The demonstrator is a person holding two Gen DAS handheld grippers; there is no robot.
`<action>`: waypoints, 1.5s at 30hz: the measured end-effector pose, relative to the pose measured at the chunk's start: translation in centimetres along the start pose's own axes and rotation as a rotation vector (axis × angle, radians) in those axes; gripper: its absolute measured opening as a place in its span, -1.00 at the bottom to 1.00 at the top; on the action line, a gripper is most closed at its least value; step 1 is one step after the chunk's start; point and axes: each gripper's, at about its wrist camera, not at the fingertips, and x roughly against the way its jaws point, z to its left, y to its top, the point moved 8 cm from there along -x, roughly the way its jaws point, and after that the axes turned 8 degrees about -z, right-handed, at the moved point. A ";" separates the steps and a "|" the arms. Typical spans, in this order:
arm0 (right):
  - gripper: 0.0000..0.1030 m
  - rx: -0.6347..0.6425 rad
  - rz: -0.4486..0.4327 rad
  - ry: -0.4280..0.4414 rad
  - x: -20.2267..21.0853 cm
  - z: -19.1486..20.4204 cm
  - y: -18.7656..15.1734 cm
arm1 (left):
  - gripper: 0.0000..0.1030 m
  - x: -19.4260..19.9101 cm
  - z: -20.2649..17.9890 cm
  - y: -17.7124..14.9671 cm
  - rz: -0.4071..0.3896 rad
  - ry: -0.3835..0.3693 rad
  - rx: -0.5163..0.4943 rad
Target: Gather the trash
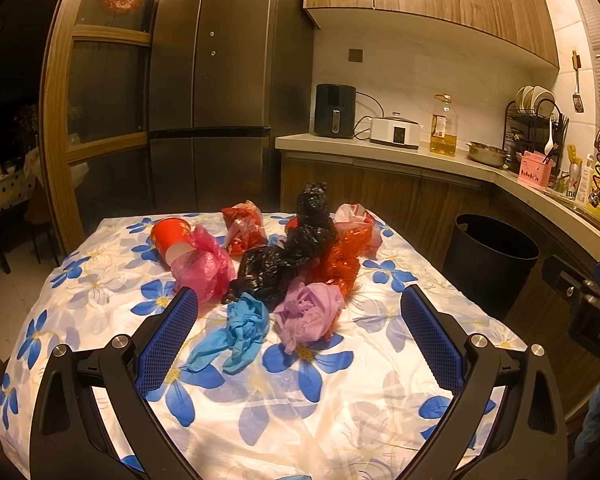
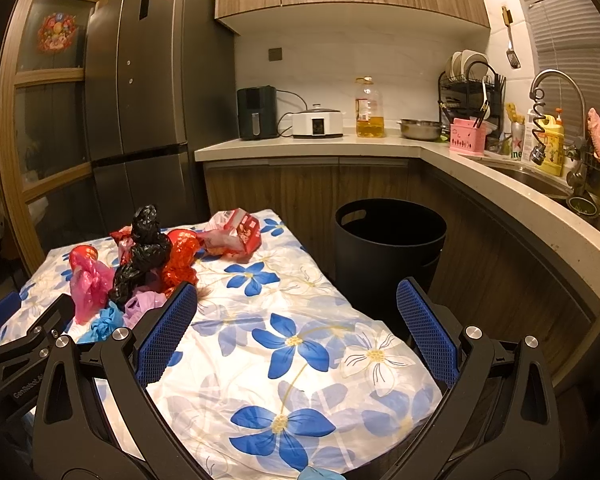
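Blue-flowered white cloth (image 1: 260, 400) covers the counter that carries the trash; all of it sits bunched toward the far edge, w/ the near half of the cloth bare.

Pile, as seen from left wrist cam:
- red paper cup (image 1: 171, 240) on its side, nearest the far-left corner, touching a pink plastic bag (image 1: 204, 268).
- black plastic bag (image 1: 292, 248) in the middle, twisted, one end sticking up.
- red crinkled bag (image 1: 342, 260) just right of the black one; a red-and-white bag (image 1: 356, 220) behind it, nearest the far-right corner.
- another red bag (image 1: 242, 226) at the far edge, between cup and black bag.
- blue glove (image 1: 240, 332) and lilac plastic bag (image 1: 310, 312) side by side, closest to the near edge of the pile.

Left gripper (image 1: 300, 316): fingers (image 1: 168, 340) spread wide, nothing between them, hovering above the cloth w/ glove and lilac bag in the gap ahead.

Right gripper (image 2: 296, 312): fingers (image 2: 428, 332) also wide apart and empty, over the counter's right side, well apart from the pile.

Black bin (image 2: 390, 248) stands on the floor just beside the counter's right edge, near the far corner; can't tell what's inside.
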 end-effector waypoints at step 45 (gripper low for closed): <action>0.47 -0.010 0.011 0.291 -13.8 8.1 -5.0 | -0.91 -11.0 0.6 -5.5 0.114 -0.107 0.106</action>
